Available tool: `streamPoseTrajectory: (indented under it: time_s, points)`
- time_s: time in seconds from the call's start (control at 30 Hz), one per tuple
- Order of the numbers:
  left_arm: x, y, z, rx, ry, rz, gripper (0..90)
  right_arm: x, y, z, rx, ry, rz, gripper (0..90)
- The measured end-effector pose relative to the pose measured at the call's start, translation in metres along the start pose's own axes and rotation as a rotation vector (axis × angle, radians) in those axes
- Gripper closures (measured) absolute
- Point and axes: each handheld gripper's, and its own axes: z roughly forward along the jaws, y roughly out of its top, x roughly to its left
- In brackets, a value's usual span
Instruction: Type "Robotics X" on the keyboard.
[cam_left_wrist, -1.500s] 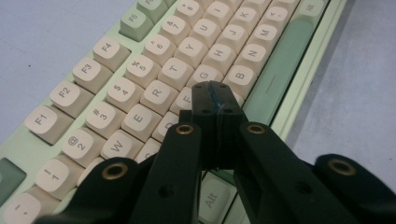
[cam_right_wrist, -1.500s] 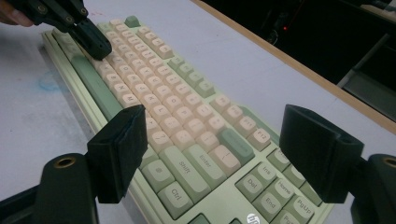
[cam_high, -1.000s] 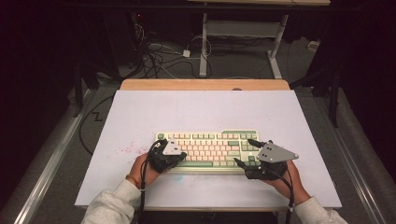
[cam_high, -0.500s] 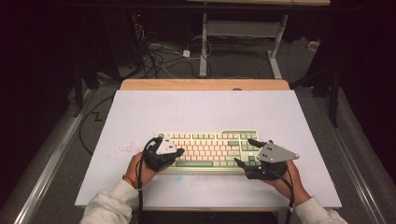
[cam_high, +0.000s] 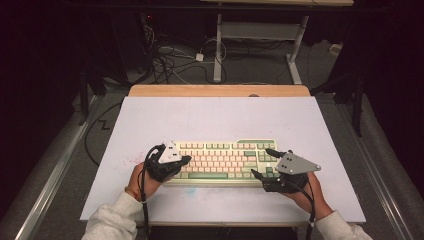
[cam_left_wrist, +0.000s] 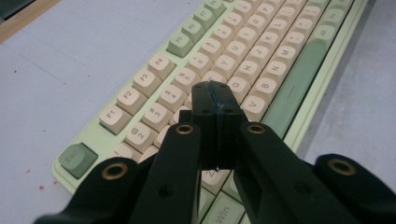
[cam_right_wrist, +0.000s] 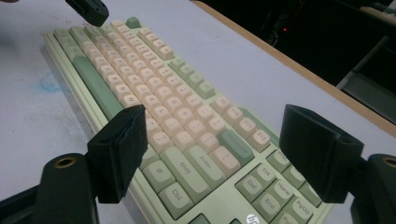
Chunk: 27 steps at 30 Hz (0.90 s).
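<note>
A pale green keyboard with cream and green keys lies on the white mat, towards its near edge. My left gripper hovers over the keyboard's left end. In the left gripper view its jaws are pressed together with nothing between them; the left gripper points above the number and letter rows of the keyboard. My right gripper is at the keyboard's right end. It stands open, its two jaws straddling the Enter and Shift area of the keyboard. The left gripper's tip shows far off.
A wooden strip edges the table's far side. Beyond it, cables and white desk legs sit on the dark floor. Red specks mark the mat left of the keyboard, and a blue smudge lies in front of it.
My left gripper has shifted slightly farther from the person and turned over the keyboard's left end. The right gripper and the keyboard have stayed put.
</note>
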Motion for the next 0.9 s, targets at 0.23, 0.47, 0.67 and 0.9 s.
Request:
streamPoseTrajectory:
  time_s: [0.23,0.47,0.67,0.9]
  points:
    - [0.004,-0.001,-0.004,-0.005,0.011,-0.012,87.6,0.000,0.000,0.000,0.001,0.004,0.003,24.2]
    - [0.005,-0.002,0.000,0.009,0.005,-0.016,87.6,0.000,0.000,0.001,0.001,0.004,0.001,24.2]
    - [0.005,-0.003,0.010,0.037,-0.006,-0.012,87.6,0.000,-0.001,0.001,0.006,0.005,0.002,24.2]
    - [0.003,-0.004,0.021,0.073,-0.013,-0.006,87.6,0.001,-0.001,0.002,0.012,0.005,0.002,24.2]
